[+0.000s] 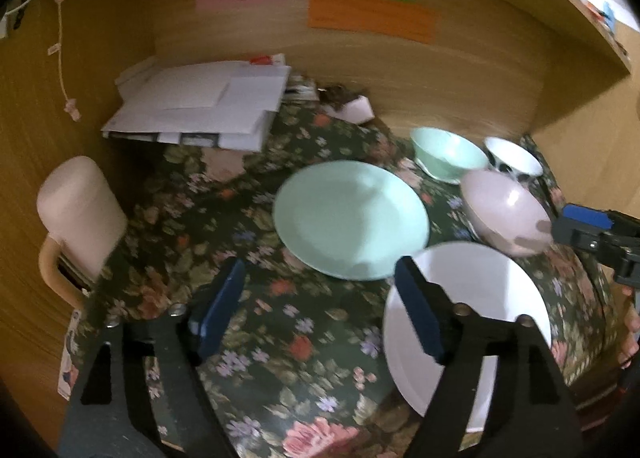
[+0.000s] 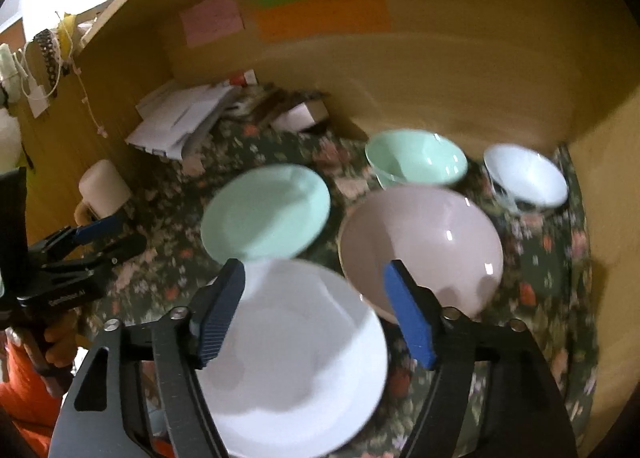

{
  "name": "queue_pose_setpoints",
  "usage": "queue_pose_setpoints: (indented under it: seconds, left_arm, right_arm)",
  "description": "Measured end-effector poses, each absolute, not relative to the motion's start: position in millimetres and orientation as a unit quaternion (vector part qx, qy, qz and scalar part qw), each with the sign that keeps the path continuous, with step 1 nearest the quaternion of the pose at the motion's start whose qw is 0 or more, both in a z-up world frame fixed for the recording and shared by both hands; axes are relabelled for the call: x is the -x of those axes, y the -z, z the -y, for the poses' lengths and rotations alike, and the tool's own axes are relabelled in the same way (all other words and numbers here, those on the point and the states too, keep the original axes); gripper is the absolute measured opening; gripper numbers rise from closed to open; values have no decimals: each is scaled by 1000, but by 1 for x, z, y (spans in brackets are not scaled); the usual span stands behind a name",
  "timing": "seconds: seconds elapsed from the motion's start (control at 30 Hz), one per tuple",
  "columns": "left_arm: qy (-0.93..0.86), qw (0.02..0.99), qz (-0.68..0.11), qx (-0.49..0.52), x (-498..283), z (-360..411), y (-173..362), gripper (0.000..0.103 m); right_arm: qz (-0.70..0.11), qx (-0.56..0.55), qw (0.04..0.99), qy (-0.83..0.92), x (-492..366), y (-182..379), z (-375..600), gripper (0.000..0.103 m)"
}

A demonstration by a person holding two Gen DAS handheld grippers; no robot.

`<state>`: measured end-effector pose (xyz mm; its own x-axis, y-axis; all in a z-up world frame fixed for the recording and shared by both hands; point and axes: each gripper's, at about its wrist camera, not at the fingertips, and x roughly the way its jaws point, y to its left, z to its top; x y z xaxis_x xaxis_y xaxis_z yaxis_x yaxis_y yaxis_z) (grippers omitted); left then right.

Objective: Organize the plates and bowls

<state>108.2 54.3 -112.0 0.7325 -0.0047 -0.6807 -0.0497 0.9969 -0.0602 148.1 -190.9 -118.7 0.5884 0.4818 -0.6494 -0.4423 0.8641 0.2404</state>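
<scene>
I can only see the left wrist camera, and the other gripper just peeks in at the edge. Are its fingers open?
Observer: Yes. The right gripper has its fingers open, with nothing between them.
Operator: What's in front of it?
Observer: The white plate shows between its fingers, and the pink bowl is behind the right finger.
Operator: Who's holding my gripper?
Observer: A hand with an orange sleeve holds the left gripper.
</scene>
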Motion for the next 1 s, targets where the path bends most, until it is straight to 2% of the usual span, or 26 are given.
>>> queue_pose_setpoints:
  seconds: [0.23,0.83,1.0]
  left_arm:
    - [-37,927,-373,28,-133,-73,113,83]
    - [-34,891,-447,67,-198,-98,176,83]
    - [-29,886,-456,82,-208,-105,188,81]
  right_arm:
    - [-379,-3,883,-275,-179,118,167,72]
    - [-499,33,819,-283,-288,184,106,71]
    - [-526,33,802,-281,-306,196,98,59]
